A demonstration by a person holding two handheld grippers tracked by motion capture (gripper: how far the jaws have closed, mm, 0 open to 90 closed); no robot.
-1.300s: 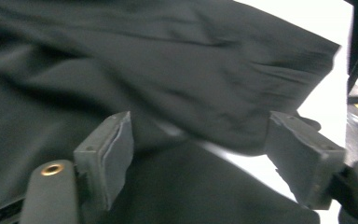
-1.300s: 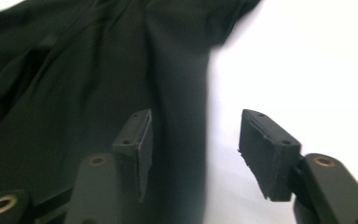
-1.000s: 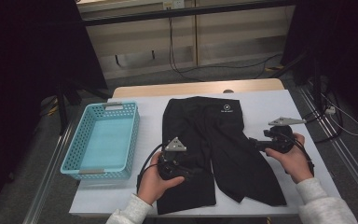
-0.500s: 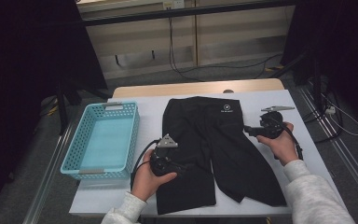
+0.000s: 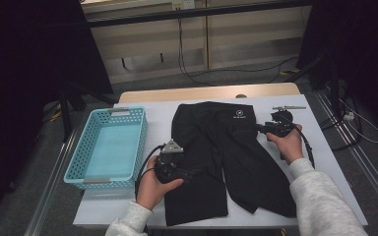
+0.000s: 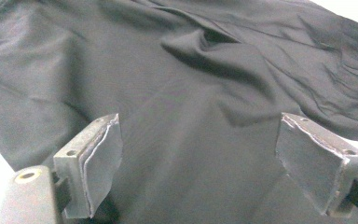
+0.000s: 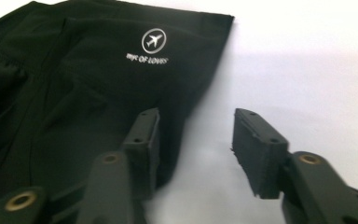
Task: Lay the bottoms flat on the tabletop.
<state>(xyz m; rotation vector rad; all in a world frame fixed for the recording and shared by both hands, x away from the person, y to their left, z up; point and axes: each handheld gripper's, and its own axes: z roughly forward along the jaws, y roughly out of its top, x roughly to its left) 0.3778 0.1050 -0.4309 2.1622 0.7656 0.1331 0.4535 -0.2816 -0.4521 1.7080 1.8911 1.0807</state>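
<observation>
Left gripper (image 5: 189, 173) wide, right gripper (image 5: 259, 127) narrower

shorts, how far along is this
Early. The black shorts lie spread flat on the white table, unfolded, and the blue basket holds nothing. In hand: the right tool, jaws just closing, straddles the waist edge; the left tool hovers open over one leg. Any folding or binning remains.

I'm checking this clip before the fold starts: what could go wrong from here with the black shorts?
1. The right claw straddles the side edge of the black fabric shorts; its jaws have just been closing, and might catch a single layer or slip off.
2. The left claw stands open over wrinkled cloth, so a grab could bunch it.
</observation>
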